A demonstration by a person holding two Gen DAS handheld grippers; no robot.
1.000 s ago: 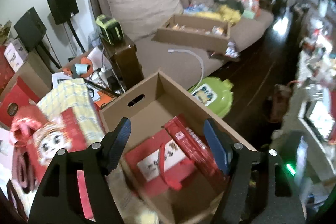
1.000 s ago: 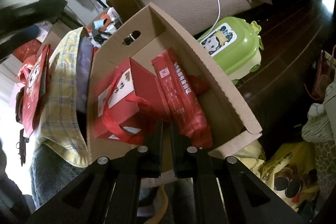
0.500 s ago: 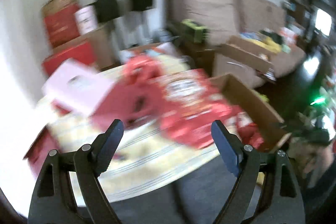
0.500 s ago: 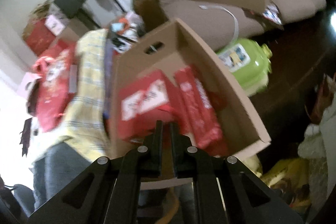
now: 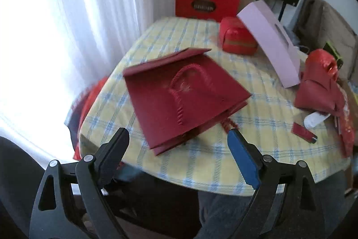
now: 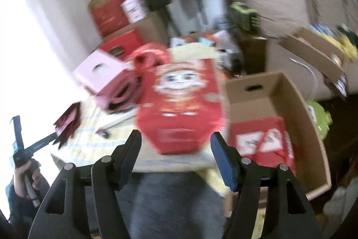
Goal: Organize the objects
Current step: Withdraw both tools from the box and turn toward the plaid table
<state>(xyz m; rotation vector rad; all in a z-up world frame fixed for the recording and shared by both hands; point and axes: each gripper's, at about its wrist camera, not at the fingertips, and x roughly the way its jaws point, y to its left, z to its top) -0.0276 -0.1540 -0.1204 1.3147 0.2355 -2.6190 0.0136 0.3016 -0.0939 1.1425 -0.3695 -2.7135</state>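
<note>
**Both tongs spread wide above the gift table**

The yellow checked table (image 5: 201, 162) fills the left wrist view. At 3 o'clock in the right wrist view stands the cardboard box (image 6: 299, 104), red packets inside. A dark red gift bag (image 5: 179, 97) lies flat, centre. The left gripper (image 5: 177, 138) has just been opening, nothing between its jaws; likewise the right gripper (image 6: 175, 140), before a red cartoon-faced bag (image 6: 179, 109).
</note>
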